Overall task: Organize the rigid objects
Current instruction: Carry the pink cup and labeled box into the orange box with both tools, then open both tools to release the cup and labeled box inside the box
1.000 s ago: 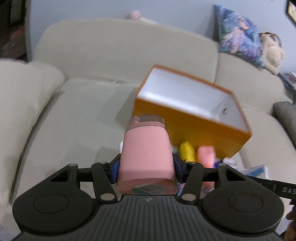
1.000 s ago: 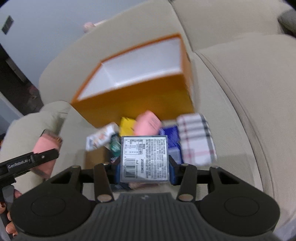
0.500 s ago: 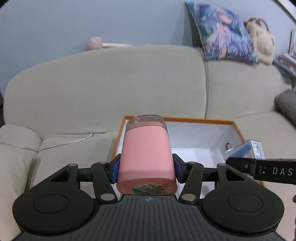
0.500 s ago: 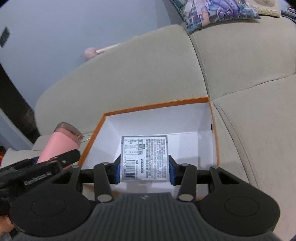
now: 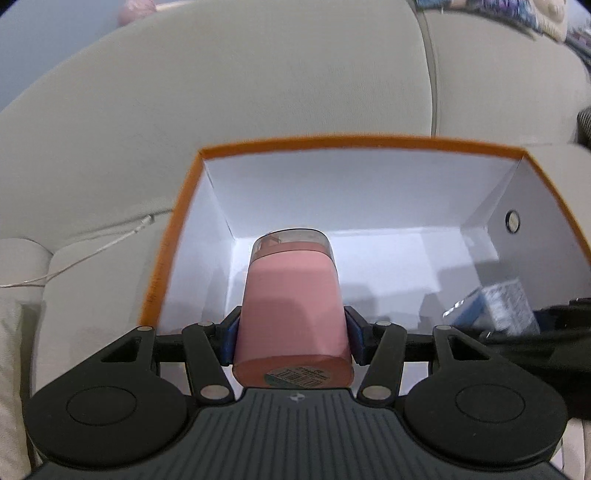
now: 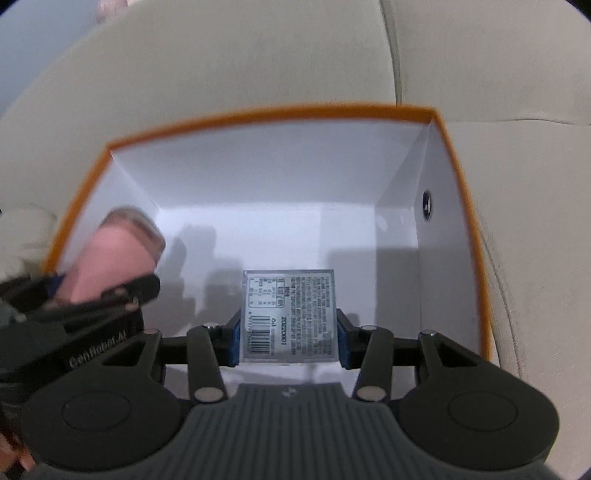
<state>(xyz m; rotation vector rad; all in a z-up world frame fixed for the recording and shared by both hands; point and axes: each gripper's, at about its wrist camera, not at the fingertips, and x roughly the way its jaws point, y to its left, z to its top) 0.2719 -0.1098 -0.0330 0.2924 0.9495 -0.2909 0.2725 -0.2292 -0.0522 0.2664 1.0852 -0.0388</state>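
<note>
An orange box [image 5: 168, 236] with a white inside sits on a beige sofa. My left gripper [image 5: 291, 332] is shut on a pink bottle [image 5: 291, 306] with a clear cap, held over the box's left half. In the right wrist view the same bottle [image 6: 114, 266] shows at the left. My right gripper [image 6: 288, 338] is shut on a small silver-blue carton [image 6: 290, 314] with a barcode label, held over the box [image 6: 461, 206], right of the bottle. The carton [image 5: 498, 310] also appears blurred at the right of the left wrist view.
The sofa backrest [image 5: 258, 81] rises right behind the box. A thin white cord [image 5: 92, 254] lies on the seat left of the box. The box's right wall has a small round hole [image 5: 512, 221]. A patterned cushion [image 5: 480, 5] lies at the sofa top, far right.
Both grippers have swung from the loose objects in front of the box to above its open top and dipped toward its inside, each keeping its object.
</note>
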